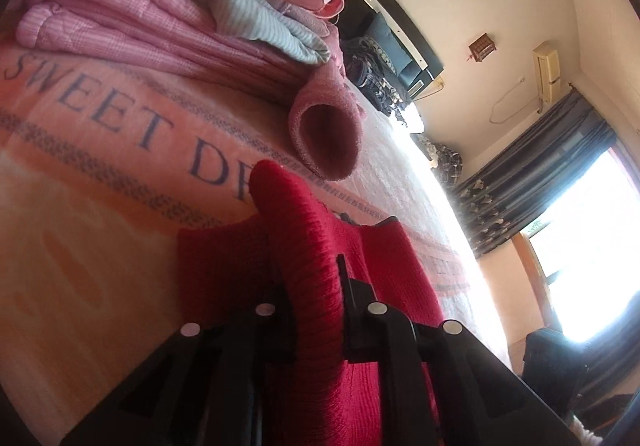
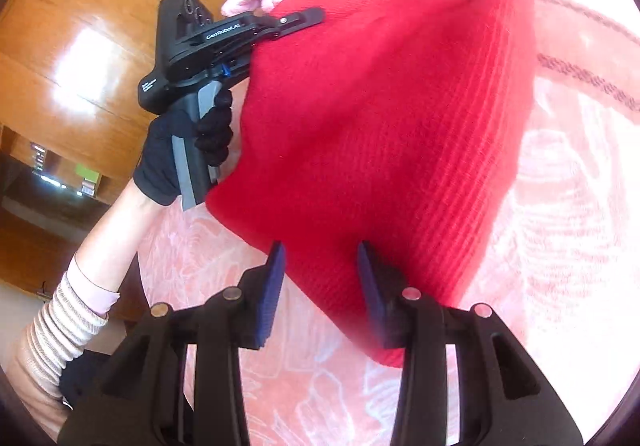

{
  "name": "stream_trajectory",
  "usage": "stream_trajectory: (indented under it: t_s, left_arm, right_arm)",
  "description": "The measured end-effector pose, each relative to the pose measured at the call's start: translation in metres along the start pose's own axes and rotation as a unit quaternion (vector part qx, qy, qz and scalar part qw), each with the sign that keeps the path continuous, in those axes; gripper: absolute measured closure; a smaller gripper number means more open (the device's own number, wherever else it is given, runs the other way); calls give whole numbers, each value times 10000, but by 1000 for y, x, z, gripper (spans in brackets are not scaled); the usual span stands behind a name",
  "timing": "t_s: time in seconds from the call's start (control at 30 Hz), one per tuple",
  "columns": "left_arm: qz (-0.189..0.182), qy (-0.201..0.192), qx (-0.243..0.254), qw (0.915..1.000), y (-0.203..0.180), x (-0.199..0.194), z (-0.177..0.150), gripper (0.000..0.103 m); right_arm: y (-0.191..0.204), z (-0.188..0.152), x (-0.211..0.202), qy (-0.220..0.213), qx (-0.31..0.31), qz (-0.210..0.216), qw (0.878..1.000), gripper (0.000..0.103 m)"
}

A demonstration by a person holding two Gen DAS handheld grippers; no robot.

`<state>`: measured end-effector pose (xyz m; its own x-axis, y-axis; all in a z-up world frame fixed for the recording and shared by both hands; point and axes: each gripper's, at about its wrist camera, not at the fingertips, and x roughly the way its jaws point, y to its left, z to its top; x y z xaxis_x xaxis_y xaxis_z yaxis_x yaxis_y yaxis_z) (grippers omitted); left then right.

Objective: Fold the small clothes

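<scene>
Lying on pink blanket (image 2: 560, 206), red knit garment (image 2: 380, 126) spread flat, one thick fold bunched up; left gripper (image 1: 310, 286) clamped on that fold at garment's far-left corner, gloved hand (image 2: 188, 150) on handle; right gripper (image 2: 320, 266) fingers parted, straddling garment's near edge, not closed; folded pink stack (image 1: 140, 18) beyond garment; pink sock (image 1: 326, 138) between stack and garment.

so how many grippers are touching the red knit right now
2. The left gripper is clamped on a bunched fold of the red knit at its far edge. The right gripper is open, straddling the near edge. Contact beneath the cloth is hidden.
</scene>
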<state>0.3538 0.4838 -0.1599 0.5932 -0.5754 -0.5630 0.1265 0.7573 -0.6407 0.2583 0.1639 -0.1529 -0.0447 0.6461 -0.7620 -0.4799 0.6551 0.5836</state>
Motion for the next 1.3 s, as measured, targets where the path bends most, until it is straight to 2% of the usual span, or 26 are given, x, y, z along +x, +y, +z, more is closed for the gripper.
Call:
stream_trajectory:
  t_s: [0.07, 0.17, 0.23, 0.33, 0.37, 0.47, 0.57, 0.6, 0.67, 0.73, 0.8, 0.83, 0.87, 0.93, 0.97, 1.0, 1.07, 1.13, 1.2, 1.3]
  left_arm:
    - [165, 117, -111, 9997, 10, 7, -7, 90]
    - [66, 128, -324, 9994, 17, 4, -9, 88]
    - [133, 196, -497, 9985, 16, -6, -7, 85]
    - [214, 307, -643, 9972, 13, -31, -15, 79]
    - [270, 426, -751, 9959, 12, -43, -22, 75]
    - [384, 663, -742, 9943, 1, -77, -53, 73]
    - [118, 726, -754, 9944, -16, -105, -88, 70]
    - [-26, 777, -821, 9936, -21, -111, -99, 66]
    - [-92, 924, -899, 9916, -28, -112, -115, 60]
    - [-76, 1113, -916, 9895, -32, -105, -126, 59]
    - [154, 1267, -992, 9868, -32, -96, -132, 58]
    - [139, 1265, -1024, 9866, -31, -93, -132, 58]
    - [116, 1225, -1050, 9868, -30, -92, -132, 59]
    - [-31, 1128, -1122, 9873, -29, -93, -132, 82]
    - [-107, 1102, -1159, 9871, -29, -96, -132, 90]
    - [-37, 1054, -1177, 9874, -28, -99, -133, 92]
    - [288, 1160, -1106, 9867, -23, -101, -136, 95]
    - [428, 1271, -1091, 9849, -11, -98, -143, 95]
    - [348, 1256, -1102, 9853, -7, -96, -149, 95]
    - [294, 1210, -860, 9885, -14, -99, -146, 93]
  right_arm:
    - [-10, -4, 3, 22, 141, 49, 9999, 69]
    - [-11, 0, 3, 32, 140, 46, 9999, 69]
    - [-8, 0, -3, -1, 87, 13, 10000, 68]
    - [-3, -1, -14, -133, 81, -31, 9999, 60]
    - [-4, -4, -19, -186, 112, -58, 9997, 58]
    - [-11, -9, -34, -308, 228, -305, 9988, 53]
    - [-26, -15, -37, -251, 468, -464, 9975, 50]
    - [-31, -17, -35, -225, 593, -429, 9971, 50]
    - [-41, -21, -30, -137, 855, -290, 9958, 50]
    - [-44, -22, -23, -55, 1009, -215, 9946, 50]
    - [-46, -25, -17, -5, 1086, -151, 9940, 50]
    - [-46, -25, -14, 20, 1107, -94, 9938, 50]
    - [-47, -26, -12, 45, 1112, -47, 9938, 51]
    - [-47, -26, -8, 57, 1069, -65, 9942, 54]
    - [-45, -26, -8, 61, 1031, -77, 9946, 54]
    - [-44, -26, -8, 60, 1011, -83, 9948, 55]
    - [-43, -24, -8, 47, 1001, -65, 9949, 58]
    - [-40, -22, -6, 59, 970, -82, 9952, 58]
    - [-38, -23, -5, 72, 914, -129, 9957, 58]
    - [-32, -19, -2, 82, 885, -175, 9959, 58]
